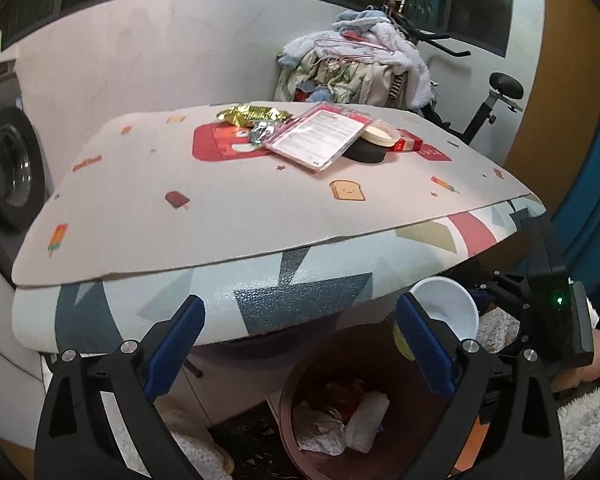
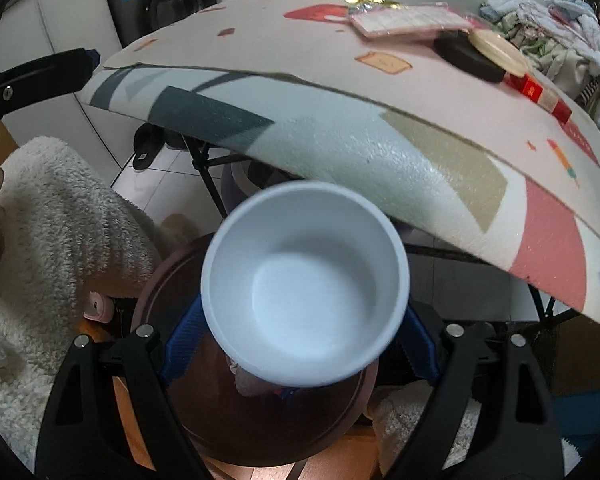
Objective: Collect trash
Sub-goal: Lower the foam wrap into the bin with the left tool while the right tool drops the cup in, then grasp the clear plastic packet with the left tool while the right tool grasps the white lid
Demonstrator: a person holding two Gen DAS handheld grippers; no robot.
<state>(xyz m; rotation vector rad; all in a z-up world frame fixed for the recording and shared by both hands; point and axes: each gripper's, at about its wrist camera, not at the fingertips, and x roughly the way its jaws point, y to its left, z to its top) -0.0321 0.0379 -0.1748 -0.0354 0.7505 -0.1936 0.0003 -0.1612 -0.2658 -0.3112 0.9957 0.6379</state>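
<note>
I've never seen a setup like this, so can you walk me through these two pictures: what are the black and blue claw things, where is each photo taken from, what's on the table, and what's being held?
There is no robot here. A person carries a hand-held two-finger gripper in each hand, and each has a wide-angle camera looking out along its fingers, which bends the picture.

The left wrist view shows the left gripper open and empty. Above it is a table with a patterned mat. On it lie a gold wrapper, a clear plastic package, a round black container with a cream lid, and a red box.

The right wrist view shows the right gripper holding a white foam bowl between its blue pads, above a brown trash bin. The left view shows that bin with crumpled trash inside.
</note>
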